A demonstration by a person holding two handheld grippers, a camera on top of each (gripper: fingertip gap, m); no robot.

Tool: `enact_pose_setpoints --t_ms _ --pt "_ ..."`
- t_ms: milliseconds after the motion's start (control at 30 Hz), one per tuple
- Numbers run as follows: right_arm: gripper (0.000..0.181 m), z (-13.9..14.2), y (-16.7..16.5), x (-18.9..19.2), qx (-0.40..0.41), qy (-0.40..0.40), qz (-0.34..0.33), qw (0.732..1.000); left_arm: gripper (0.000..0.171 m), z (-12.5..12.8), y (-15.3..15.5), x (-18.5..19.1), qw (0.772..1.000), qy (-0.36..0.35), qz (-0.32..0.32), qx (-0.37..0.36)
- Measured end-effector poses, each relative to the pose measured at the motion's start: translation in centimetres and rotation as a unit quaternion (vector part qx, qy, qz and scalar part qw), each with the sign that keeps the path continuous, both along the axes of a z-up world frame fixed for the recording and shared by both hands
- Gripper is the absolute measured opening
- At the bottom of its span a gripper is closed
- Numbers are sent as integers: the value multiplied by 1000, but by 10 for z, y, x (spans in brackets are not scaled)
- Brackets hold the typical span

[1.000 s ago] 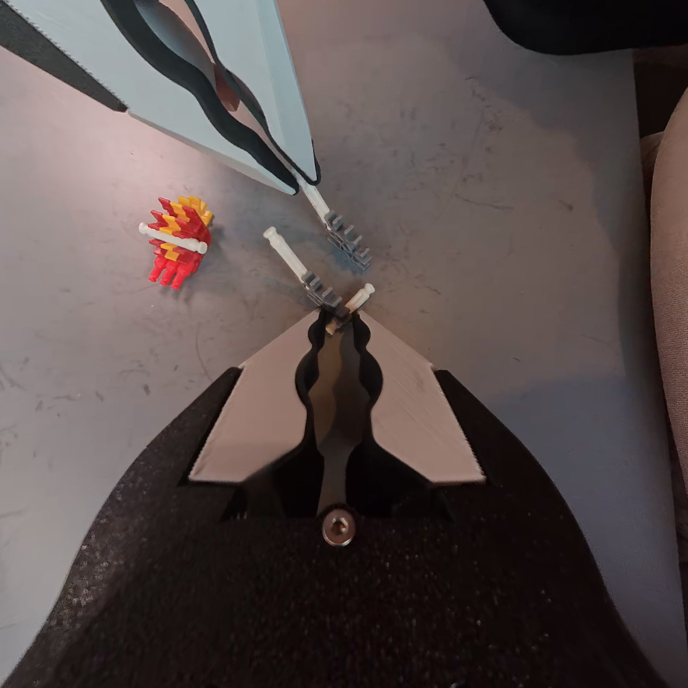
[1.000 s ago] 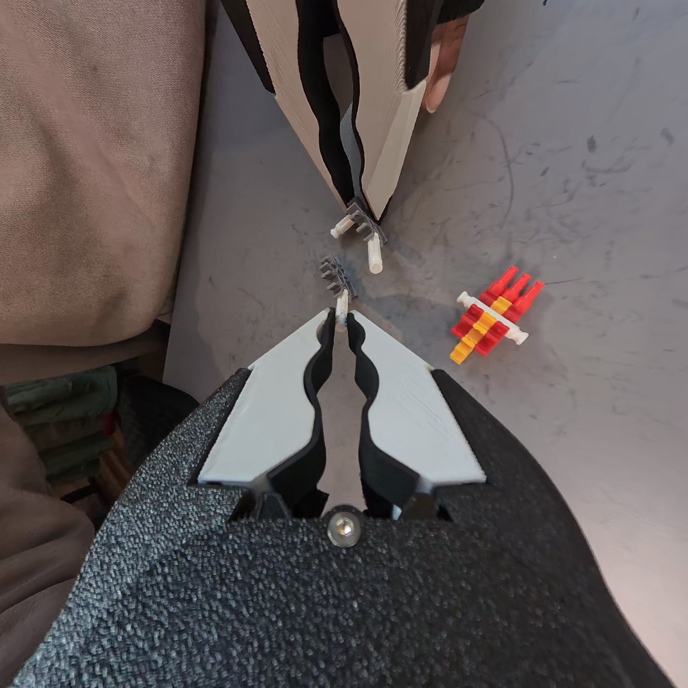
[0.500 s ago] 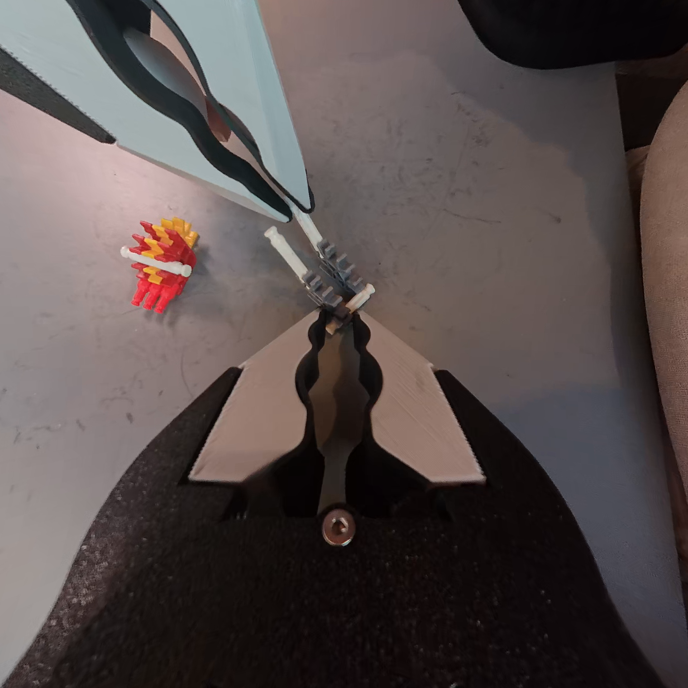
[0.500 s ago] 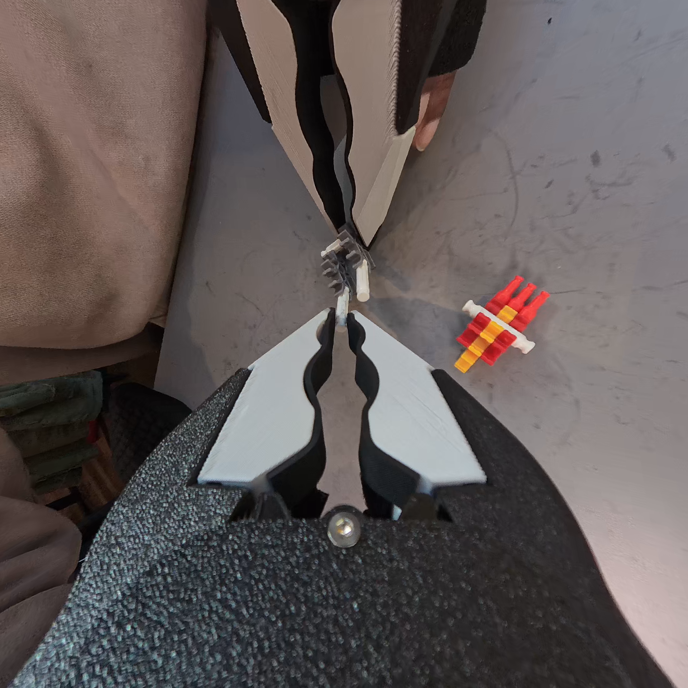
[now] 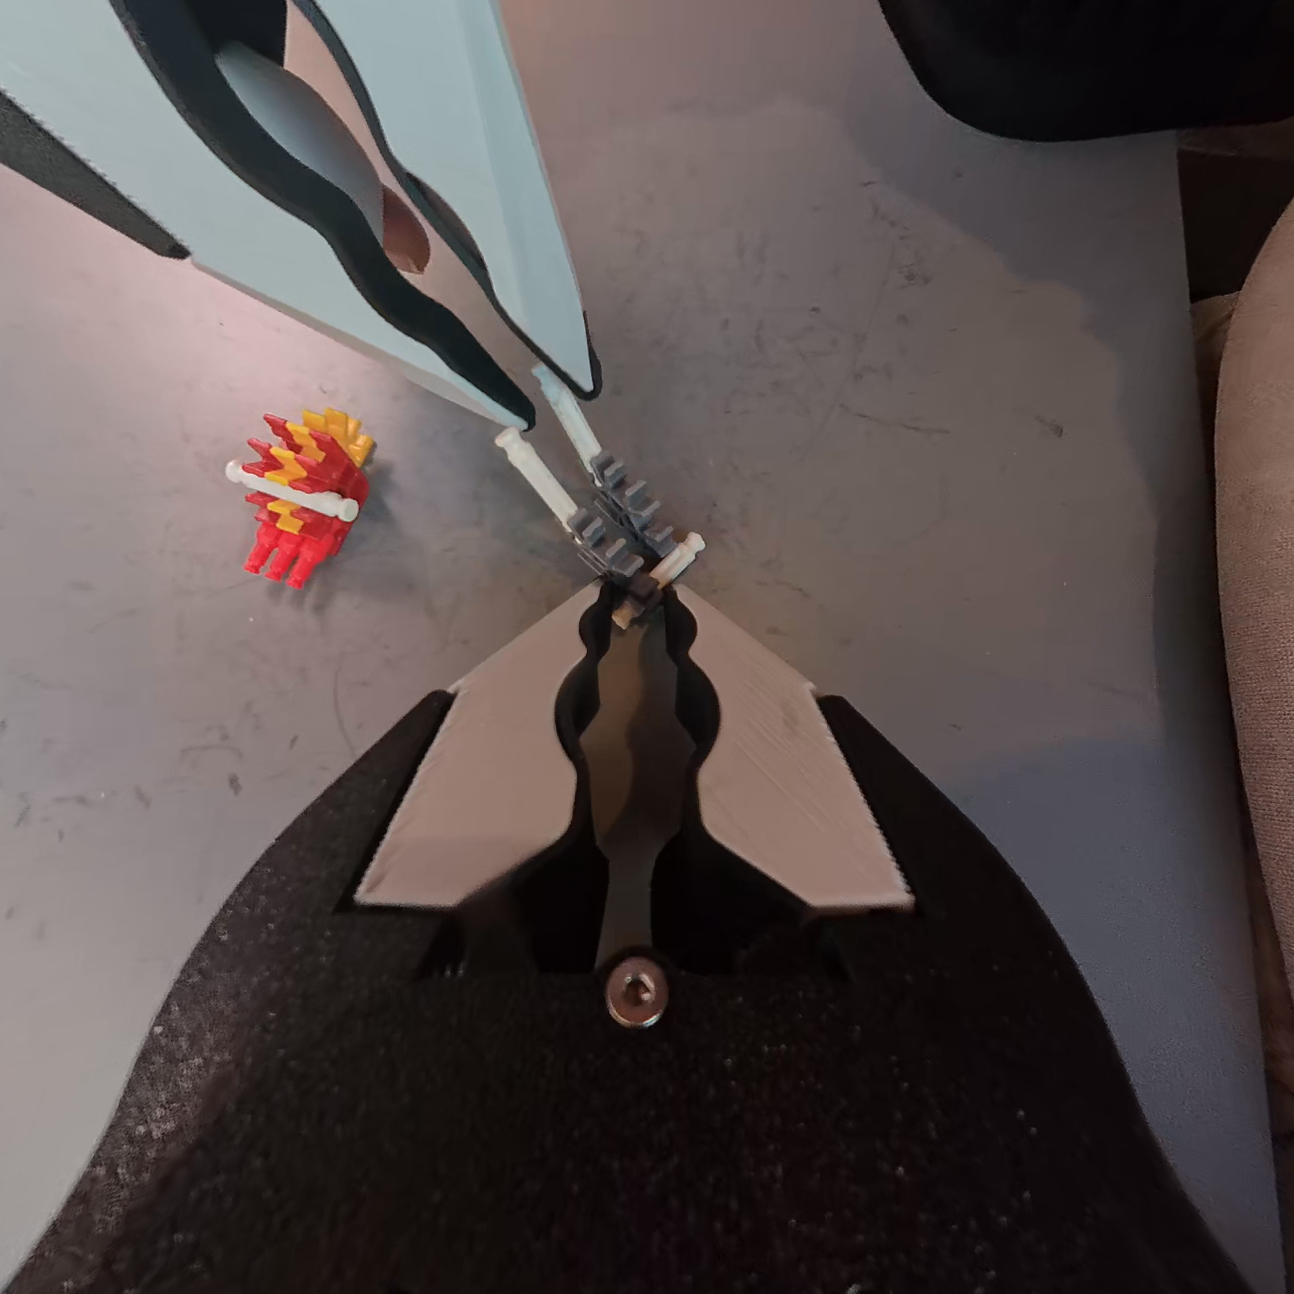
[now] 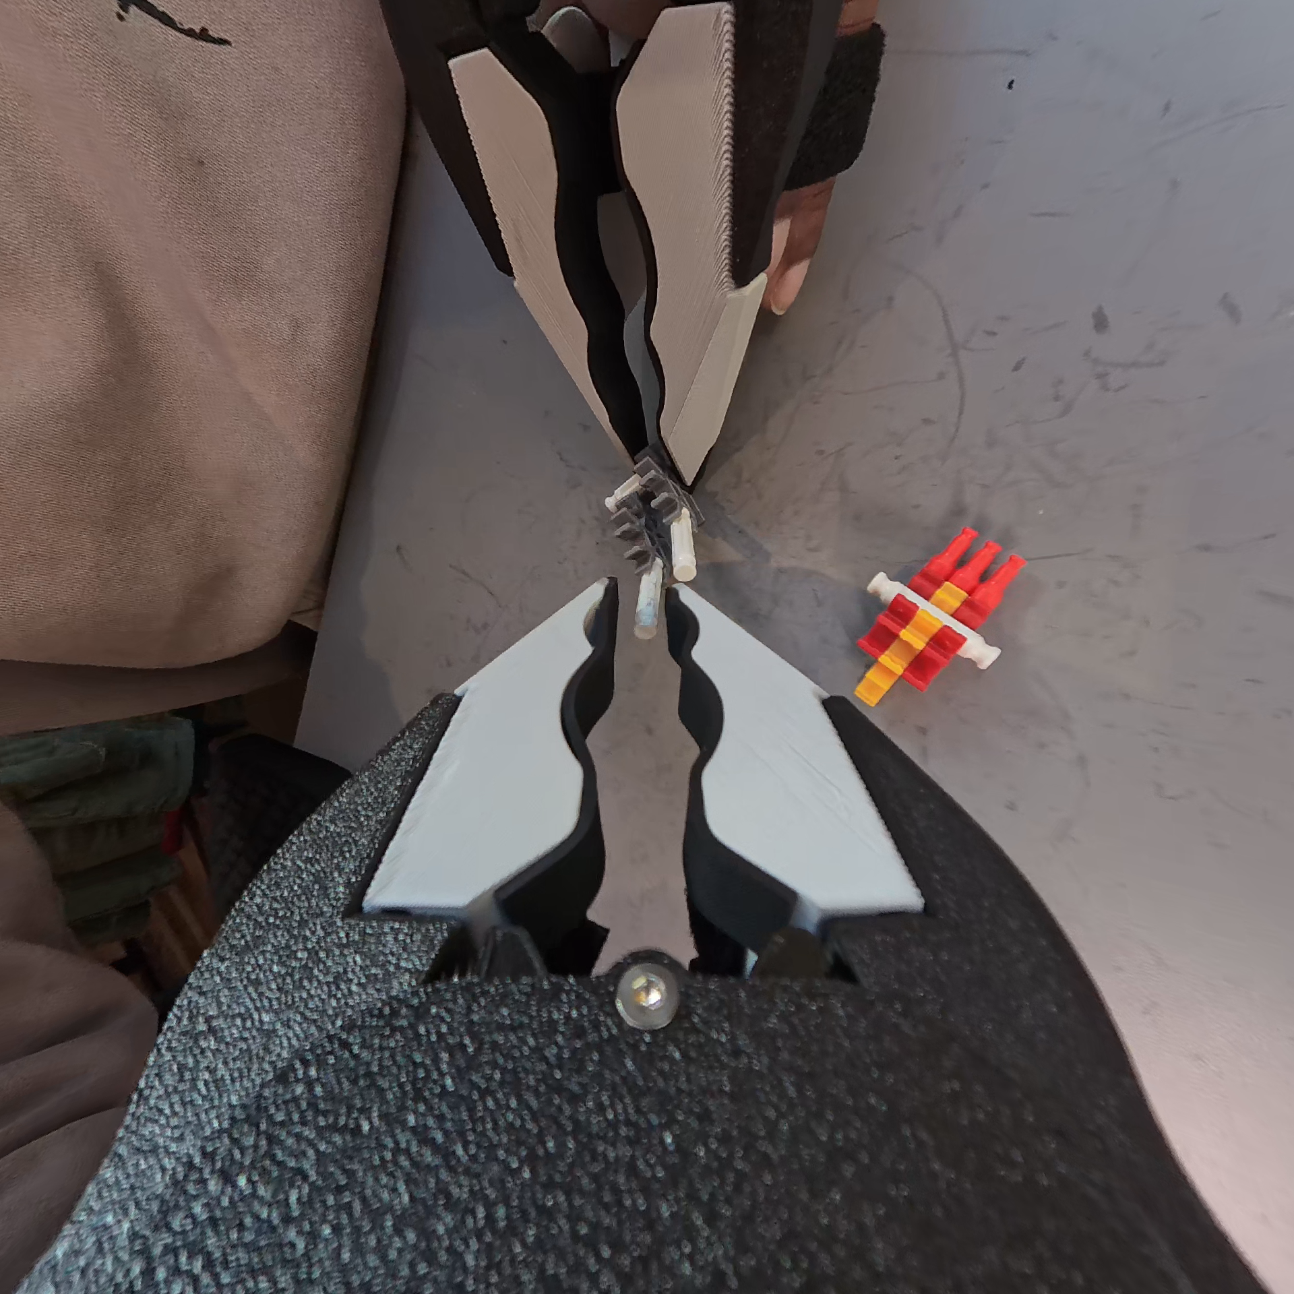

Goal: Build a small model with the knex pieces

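Observation:
My left gripper point(image 5: 634, 592) is shut on a grey toothed piece with white rods point(image 5: 616, 525), held just above the grey tabletop point(image 5: 910, 420). A second grey toothed piece is meshed against it, and its white rod point(image 6: 648, 602) points back between my right gripper's fingertips. My right gripper point(image 6: 641, 588) is open a little, with small gaps on both sides of that rod. The right gripper point(image 5: 557, 406) also shows in the left wrist view, coming in from the upper left. The left gripper point(image 6: 665, 469) shows in the right wrist view, with the grey pieces point(image 6: 655, 511) at its tips.
A red and yellow toothed assembly with a white rod point(image 5: 301, 490) lies on the table beside the grippers, and shows in the right wrist view point(image 6: 931, 616). A beige cushion point(image 6: 175, 315) borders the table edge. A person's fingertip point(image 6: 791, 280) shows behind the left gripper. The gap from one gripper's tips to the other's is roughly 5 cm.
My right gripper carried its grey piece up to the one in my left gripper, and the two now sit meshed. The right jaws have since parted from the white rod.

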State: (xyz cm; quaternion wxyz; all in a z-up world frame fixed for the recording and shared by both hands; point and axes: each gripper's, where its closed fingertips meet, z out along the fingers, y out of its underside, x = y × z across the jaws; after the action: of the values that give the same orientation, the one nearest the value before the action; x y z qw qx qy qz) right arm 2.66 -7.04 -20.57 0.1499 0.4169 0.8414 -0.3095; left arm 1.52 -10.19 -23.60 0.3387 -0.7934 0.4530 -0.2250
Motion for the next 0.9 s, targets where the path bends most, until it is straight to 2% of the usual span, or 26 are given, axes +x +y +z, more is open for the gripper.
enact_pose_setpoints --t_ms 133,233,367,433,567,700,800,900 --pt "19 7 4 -3 -3 18 -21 1000 14 0 0 0 1000 0 3 -1" --pt "28 17 9 -7 3 61 -57 997 15 0 0 0 1000 1 4 -1" --pt "35 19 21 -4 59 123 -147 980 14 0 0 0 1000 2 6 -1" --pt "45 13 20 5 89 134 -204 966 14 0 0 0 1000 5 5 0" --pt "78 2 8 19 141 168 -336 916 14 0 0 -2 1000 10 2 2" --pt "80 -10 -11 28 184 176 -451 855 14 0 0 -5 1000 9 4 3" --pt "77 -18 -26 26 203 178 -506 819 14 0 1 -7 1000 3 4 -2" --pt "72 -20 -28 16 215 194 -543 788 14 0 1 -7 1000 6 -9 -5"
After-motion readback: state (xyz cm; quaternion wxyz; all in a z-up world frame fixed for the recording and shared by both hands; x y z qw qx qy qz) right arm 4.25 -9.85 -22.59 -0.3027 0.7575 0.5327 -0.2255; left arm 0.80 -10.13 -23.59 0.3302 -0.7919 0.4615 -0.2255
